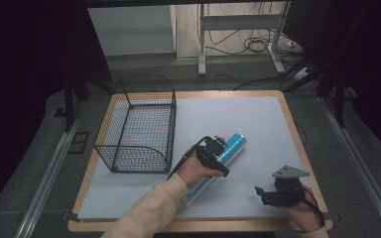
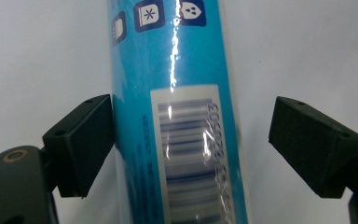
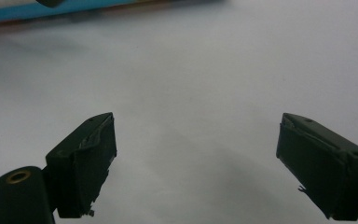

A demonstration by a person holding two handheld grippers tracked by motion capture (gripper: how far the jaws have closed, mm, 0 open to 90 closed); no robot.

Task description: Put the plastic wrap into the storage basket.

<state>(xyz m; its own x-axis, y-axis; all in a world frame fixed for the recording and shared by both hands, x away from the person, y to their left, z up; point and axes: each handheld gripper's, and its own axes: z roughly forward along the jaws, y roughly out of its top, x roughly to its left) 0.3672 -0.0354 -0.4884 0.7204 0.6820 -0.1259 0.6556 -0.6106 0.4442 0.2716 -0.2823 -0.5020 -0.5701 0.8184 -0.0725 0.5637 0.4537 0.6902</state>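
Left gripper view has the left gripper (image 2: 191,140) gaping around the blue roll (image 2: 177,116), one pad touching, unclamped — an off-centre squeeze could roll it toward the bench's near edge.

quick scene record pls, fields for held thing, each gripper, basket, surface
thing in hand: blue roll lying flat, barcode label facing up
left gripper: jaws open, straddling the roll; left pad at its side, right pad clear
right gripper: open, nothing between its jaws, near table's right front
basket: black wire, nothing inside, left of the roll
surface: pale sheet on wooden table
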